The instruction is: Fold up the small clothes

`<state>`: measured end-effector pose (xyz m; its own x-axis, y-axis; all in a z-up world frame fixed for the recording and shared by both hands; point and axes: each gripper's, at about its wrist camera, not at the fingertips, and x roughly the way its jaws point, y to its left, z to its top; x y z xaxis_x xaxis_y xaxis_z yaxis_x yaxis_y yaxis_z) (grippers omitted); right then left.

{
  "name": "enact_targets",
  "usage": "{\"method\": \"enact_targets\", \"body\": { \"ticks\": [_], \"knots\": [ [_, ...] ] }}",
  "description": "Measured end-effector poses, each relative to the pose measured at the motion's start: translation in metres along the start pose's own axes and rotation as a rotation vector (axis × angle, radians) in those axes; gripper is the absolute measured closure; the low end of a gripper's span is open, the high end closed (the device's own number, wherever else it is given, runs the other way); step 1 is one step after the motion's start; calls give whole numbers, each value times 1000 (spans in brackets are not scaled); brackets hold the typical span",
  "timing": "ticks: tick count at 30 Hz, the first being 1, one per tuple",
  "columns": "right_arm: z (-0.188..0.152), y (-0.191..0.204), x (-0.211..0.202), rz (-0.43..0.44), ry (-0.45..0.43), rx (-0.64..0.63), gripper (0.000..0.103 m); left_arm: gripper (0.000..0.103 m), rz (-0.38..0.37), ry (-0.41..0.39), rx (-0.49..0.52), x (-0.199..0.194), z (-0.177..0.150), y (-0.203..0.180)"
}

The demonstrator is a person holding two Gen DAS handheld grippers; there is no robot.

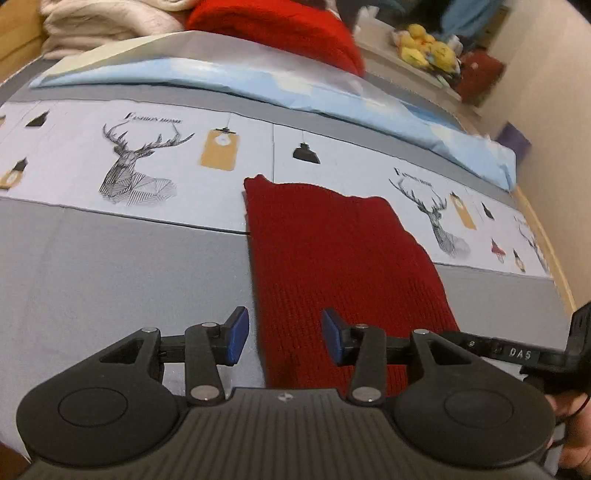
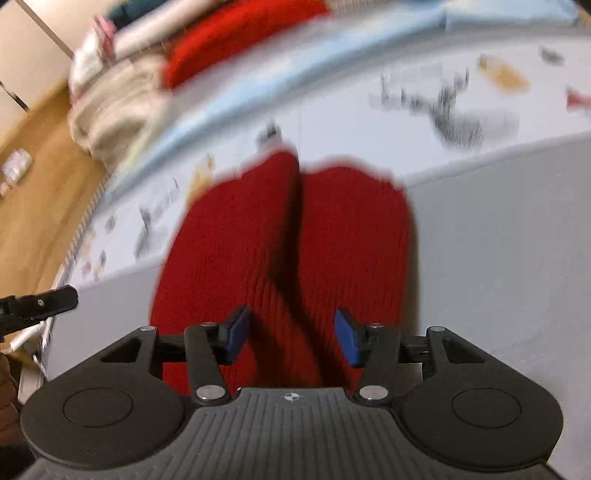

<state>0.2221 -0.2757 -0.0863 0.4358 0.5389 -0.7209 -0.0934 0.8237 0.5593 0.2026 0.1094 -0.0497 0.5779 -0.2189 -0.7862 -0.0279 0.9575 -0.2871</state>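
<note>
"Fashion home" printed above the deer head [image 1: 138,164] on the bed sheet [image 1: 74,258]; "DAS" on black arm [image 1: 519,353] at right edge. Right wrist view too blurred.

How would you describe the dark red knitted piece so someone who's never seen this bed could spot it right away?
Start at the bed cover with its grey band and pale strip of stag prints. The dark red knitted garment lies flat across both, nearest the camera. Unlike the brighter red knit heaped at the far side beside cream blankets, it is darker, spread out and alone.
</note>
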Motion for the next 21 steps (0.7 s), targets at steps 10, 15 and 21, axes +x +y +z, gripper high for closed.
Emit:
{"method": "enact_targets", "body": {
  "ticks": [10, 15, 21],
  "knots": [
    [-3, 11, -17, 79, -69, -135, 86, 54, 20, -9, 32, 10, 4, -6],
    [-11, -11, -58, 72, -120, -98, 86, 54, -55, -17, 111, 18, 4, -35],
    [-29, -34, -22, -127, 143, -137, 86, 54, -88, 58, 250, 46, -9, -79]
  ]
}}
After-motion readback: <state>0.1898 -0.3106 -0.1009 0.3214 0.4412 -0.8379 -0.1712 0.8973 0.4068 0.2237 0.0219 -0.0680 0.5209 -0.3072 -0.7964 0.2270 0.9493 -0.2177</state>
